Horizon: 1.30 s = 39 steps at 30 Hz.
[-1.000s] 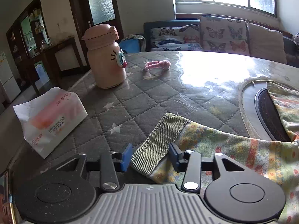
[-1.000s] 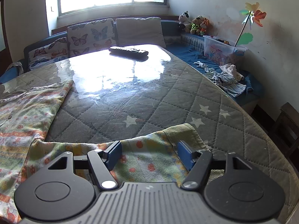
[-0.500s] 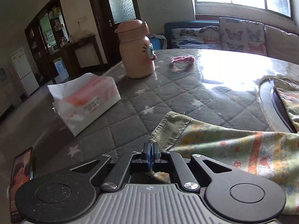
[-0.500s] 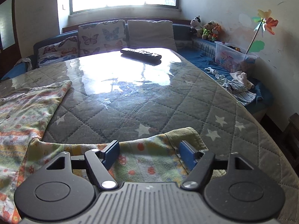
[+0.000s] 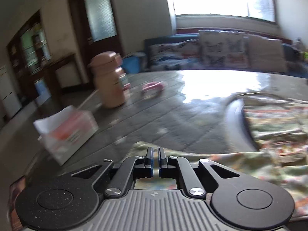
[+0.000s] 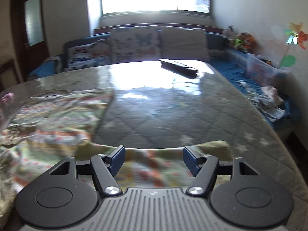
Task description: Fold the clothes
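Note:
A small patterned garment (image 5: 269,127) in green, orange and yellow lies on the quilted table. My left gripper (image 5: 155,154) is shut on the green cuff end of the garment, and the cloth runs from its jaws to the right. In the right wrist view the garment (image 6: 48,119) spreads to the left and its other cuff (image 6: 215,148) lies under my right gripper (image 6: 154,154), which is open with the jaws wide apart over the cloth. Both views are blurred by motion.
A pink bottle (image 5: 108,80), a tissue pack (image 5: 67,134) and a small pink item (image 5: 153,86) stand on the table's left side. A remote (image 6: 179,67) lies at the far end. A sofa with cushions (image 6: 157,42) runs behind the table.
My left gripper closed on the green cuff and has since lifted and shifted with it. My right gripper stayed open over the other cuff and moved a little.

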Each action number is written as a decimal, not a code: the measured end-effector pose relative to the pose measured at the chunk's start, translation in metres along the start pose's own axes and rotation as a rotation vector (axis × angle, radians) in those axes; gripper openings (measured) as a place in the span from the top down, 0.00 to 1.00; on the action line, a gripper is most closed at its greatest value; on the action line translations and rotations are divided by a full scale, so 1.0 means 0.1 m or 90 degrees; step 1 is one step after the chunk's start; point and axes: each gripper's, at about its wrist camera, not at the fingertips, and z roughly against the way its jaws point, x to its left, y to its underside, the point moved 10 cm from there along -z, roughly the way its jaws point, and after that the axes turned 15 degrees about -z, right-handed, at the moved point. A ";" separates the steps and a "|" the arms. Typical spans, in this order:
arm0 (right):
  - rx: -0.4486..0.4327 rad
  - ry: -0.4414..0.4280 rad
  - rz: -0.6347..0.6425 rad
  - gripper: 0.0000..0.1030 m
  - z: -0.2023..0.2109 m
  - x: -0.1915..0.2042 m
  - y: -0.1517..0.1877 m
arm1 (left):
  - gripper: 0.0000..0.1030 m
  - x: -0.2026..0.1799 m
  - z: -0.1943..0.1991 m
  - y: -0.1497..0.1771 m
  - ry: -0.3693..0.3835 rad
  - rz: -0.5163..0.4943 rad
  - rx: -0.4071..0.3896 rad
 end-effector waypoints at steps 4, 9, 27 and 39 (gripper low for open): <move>0.026 -0.075 0.055 0.41 0.01 0.51 0.13 | 0.93 -0.62 0.09 -0.23 0.114 -0.051 -0.038; 0.063 -0.132 0.117 0.45 0.02 0.96 0.38 | 0.93 -1.44 0.11 -0.34 0.229 -0.126 -0.052; 0.115 -0.263 0.257 0.57 0.48 1.72 0.84 | 0.93 -2.28 0.29 -0.18 0.387 -0.193 -0.073; 0.188 -0.331 0.315 0.87 0.35 2.33 1.37 | 0.93 -2.01 0.40 -0.27 0.380 -0.141 -0.093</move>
